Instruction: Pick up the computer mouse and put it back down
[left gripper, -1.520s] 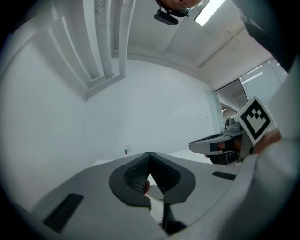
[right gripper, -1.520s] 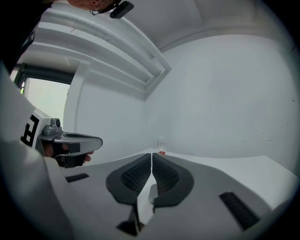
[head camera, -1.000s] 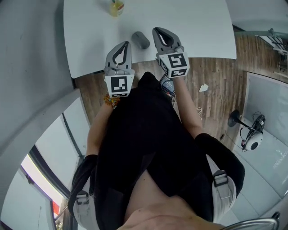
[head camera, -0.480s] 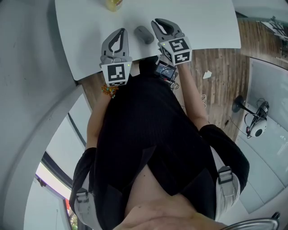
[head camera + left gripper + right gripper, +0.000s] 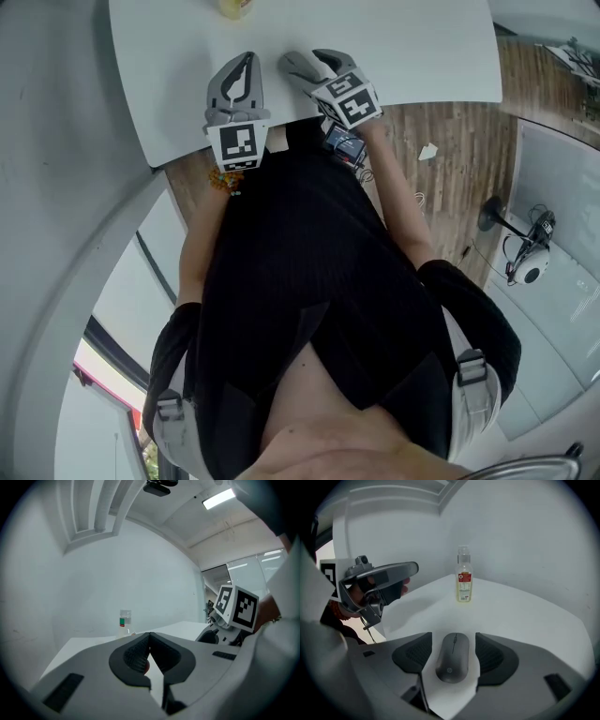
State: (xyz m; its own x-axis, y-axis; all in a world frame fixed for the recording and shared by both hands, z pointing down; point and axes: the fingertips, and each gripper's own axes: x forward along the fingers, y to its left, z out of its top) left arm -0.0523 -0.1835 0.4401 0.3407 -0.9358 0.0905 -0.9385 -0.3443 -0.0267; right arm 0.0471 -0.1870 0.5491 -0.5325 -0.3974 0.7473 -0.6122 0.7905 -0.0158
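Seen from the head view, a person in a black top stands at the near edge of a white counter (image 5: 403, 47), holding a gripper in each hand. To the left of the computer mouse (image 5: 294, 64) and well apart from it, the left gripper (image 5: 247, 58) hovers level over the counter. Its fingers are clenched together, tip against tip, with nothing between them. A clear plastic bottle (image 5: 463, 576) with a red and white label and pale yellow liquid stands upright beyond the mouse, further back on the counter and a little to its left.

The grey mouse lies flat on the counter near the front edge, its scroll wheel pointing away from the person. The right gripper (image 5: 453, 641) tilts down over the mouse. Its fingers have just been opening and now stand released, one on each side of the mouse. A strip of white counter shows between each pad and the mouse's sides, so nothing is gripped.
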